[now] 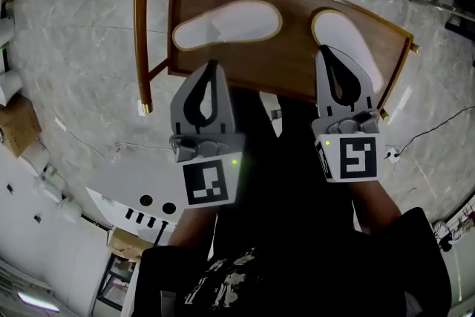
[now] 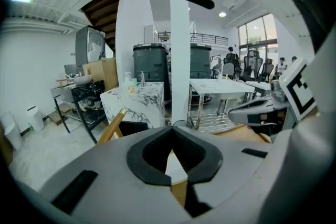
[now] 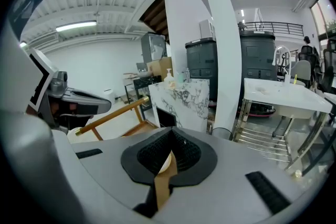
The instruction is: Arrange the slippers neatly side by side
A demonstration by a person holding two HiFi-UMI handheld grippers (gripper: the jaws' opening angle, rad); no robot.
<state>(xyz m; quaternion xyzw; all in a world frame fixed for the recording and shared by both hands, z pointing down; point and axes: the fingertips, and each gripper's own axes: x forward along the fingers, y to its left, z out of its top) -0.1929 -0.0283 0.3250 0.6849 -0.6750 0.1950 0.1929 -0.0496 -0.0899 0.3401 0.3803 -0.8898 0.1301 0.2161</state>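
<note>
My left claw [image 1: 213,64] was closed and empty, near the left slipper [image 1: 226,24], which lay crosswise toward the counter's [image 1: 297,56] left edge. The right slipper [image 1: 343,30] lay angled along the right edge by my closed, empty right claw [image 1: 324,50]. Both slippers looked light and floppy, so I judged the sole rim the best hold.

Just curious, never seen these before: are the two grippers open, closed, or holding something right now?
Left gripper: closed, holding nothing.
Right gripper: closed, holding nothing.

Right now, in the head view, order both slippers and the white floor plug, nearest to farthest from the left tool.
1. Sideways slipper, just ahead of left tool.
2. Other slipper, right end of bench.
3. White plug, on floor, far right.
</note>
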